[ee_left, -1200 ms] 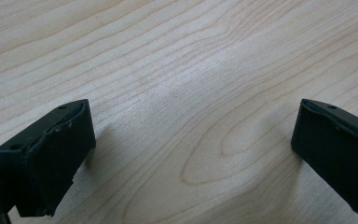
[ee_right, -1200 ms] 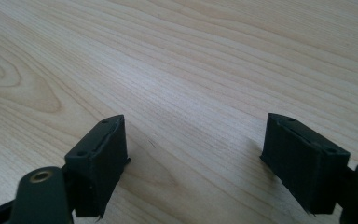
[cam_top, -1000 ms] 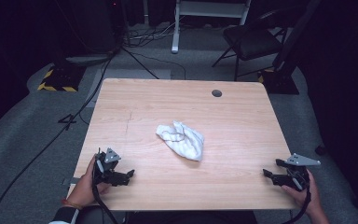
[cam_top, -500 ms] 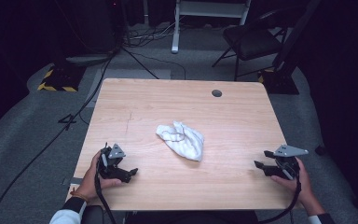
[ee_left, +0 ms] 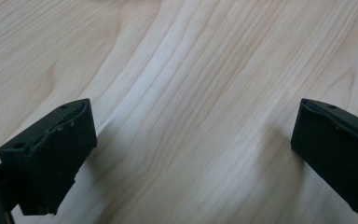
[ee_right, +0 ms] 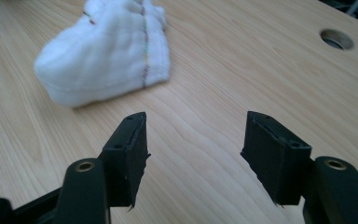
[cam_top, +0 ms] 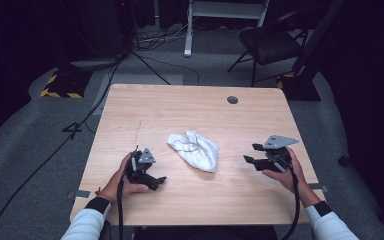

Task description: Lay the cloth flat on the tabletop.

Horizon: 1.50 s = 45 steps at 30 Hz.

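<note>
Sitting pretty much dead centre on the desk (cam_top: 170, 107) is a crumpled white cloth (cam_top: 194, 150), bunched into a lump with a thin coloured stitch line running along it. Nothing is touching it. Both grippers are parked on either side, well apart from each other, which looks to me like a setup for coming at the cloth from two directions.

Left gripper (cam_top: 156, 179) is low, near the front-left part of the desk, and in its own view the fingers (ee_left: 51, 154) stand wide apart over bare wood grain. So it's pointed at empty desk, not really lined up on the cloth.

Right gripper (cam_top: 249, 159) is held above the desk on the other side, aimed inward. Its fingers (ee_right: 128, 149) are also apart, with nothing between them, and the cloth (ee_right: 105, 53) sits ahead and off to the left in that view, near but not touching. A round cable hole (ee_right: 336, 38) shows at the far edge.

My guess is the open fingers are there because a grab is coming, probably at an edge or corner to spread or fold the thing. With it wadded up like that, finding a clean edge could be the fiddly part.
</note>
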### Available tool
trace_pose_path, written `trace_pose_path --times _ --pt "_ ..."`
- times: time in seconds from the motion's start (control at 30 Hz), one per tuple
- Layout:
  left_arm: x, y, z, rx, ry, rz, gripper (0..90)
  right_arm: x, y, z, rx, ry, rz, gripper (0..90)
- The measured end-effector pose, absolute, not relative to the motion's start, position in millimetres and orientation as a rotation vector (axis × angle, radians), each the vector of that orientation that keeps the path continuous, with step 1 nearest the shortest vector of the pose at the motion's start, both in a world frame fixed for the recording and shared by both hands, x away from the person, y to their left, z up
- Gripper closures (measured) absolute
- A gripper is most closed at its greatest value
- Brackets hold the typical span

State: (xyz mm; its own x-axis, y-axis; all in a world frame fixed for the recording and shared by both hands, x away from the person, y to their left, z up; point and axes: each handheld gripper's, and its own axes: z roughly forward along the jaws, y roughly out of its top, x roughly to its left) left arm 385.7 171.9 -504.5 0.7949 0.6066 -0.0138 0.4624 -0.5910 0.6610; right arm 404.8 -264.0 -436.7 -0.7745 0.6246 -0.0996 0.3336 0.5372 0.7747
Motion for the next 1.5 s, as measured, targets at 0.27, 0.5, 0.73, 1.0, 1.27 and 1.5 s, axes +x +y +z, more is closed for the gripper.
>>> trace_pose_path --times 0.27,0.5,0.73,1.0,1.27,1.5 --pt "401.1 144.8 -504.1 2.326 0.734 0.258 0.3 420.7 -200.3 -444.1 0.646 2.508 1.111 38.9" --pt "412.1 126.1 -504.0 2.327 0.732 0.254 0.4 427.5 -160.1 -453.6 0.61 2.549 1.09 40.6" --pt "415.3 118.7 -503.7 2.318 0.735 0.259 1.8 428.1 -144.5 -465.7 0.624 2.588 0.995 51.5" --pt "416.0 123.6 -500.9 2.295 0.747 0.269 15.5 425.6 -149.3 -469.9 0.588 2.597 0.991 78.8" --pt "422.0 121.0 -485.0 2.243 0.74 0.306 18.0 419.2 -171.9 -458.6 0.566 2.561 0.984 85.3" --pt "433.6 99.5 -484.0 2.271 0.708 0.297 23.6 416.7 -193.7 -455.1 0.604 2.54 0.969 85.5"
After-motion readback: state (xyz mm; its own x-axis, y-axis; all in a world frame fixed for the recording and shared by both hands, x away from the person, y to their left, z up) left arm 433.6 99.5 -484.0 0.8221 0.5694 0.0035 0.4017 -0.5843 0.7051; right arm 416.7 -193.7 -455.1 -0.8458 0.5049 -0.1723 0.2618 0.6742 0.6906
